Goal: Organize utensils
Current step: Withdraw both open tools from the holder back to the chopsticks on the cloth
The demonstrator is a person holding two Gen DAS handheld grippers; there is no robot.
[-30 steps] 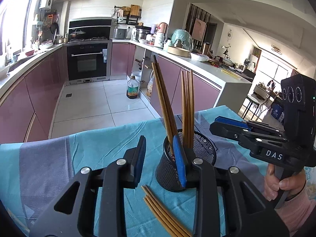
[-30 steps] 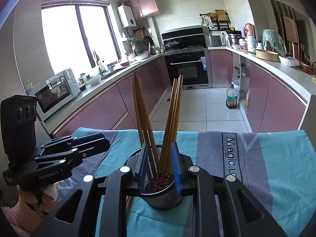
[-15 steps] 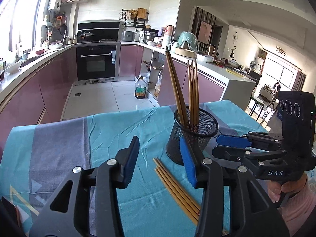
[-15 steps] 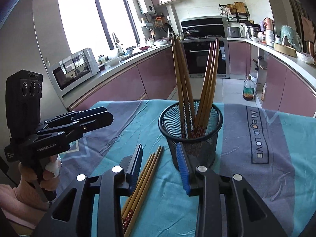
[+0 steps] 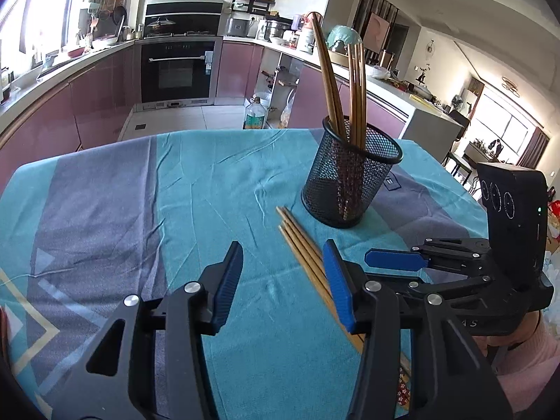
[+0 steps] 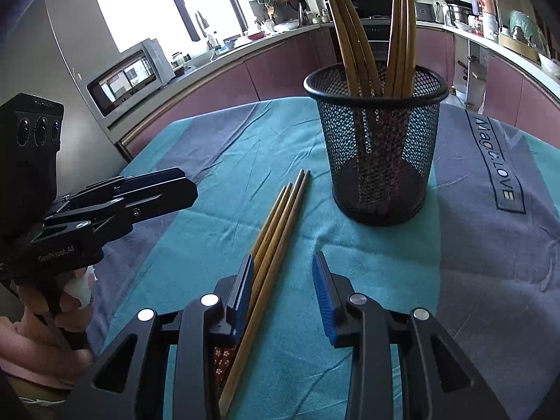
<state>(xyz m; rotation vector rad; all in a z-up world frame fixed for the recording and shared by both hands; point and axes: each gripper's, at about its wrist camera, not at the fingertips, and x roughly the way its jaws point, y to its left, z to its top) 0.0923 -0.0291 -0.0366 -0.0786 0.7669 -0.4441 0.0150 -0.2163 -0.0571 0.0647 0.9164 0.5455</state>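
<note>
Left-wrist view: my left gripper [image 5: 283,280] hangs over the teal-and-grey tablecloth [image 5: 140,192] that covers the table. Its blue-padded fingers [image 5: 229,280] stand apart with only cloth between them, and the jaws have just been opening. The loose chopsticks [image 5: 301,245] lie flat on the cloth, passing under the right-hand finger, just beside the black mesh holder [image 5: 350,182]. The holder stands upright and carries further chopsticks [image 5: 350,80] that lean against its rim. At the right edge my right gripper [image 5: 395,260] shows side-on.

Right-wrist view: my right gripper [image 6: 283,287] sits low over the loose chopsticks [image 6: 280,224]. Its fingers [image 6: 323,297] are parted; the bundle runs along the inner face of the left-hand finger, while the other finger stands clear of it, so nothing is clamped. I cannot tell whether that finger touches the wood. The mesh holder [image 6: 378,147] stands just beyond the chopstick tips. My left gripper [image 6: 168,189] appears at the left, held by a hand [image 6: 52,308].
</note>
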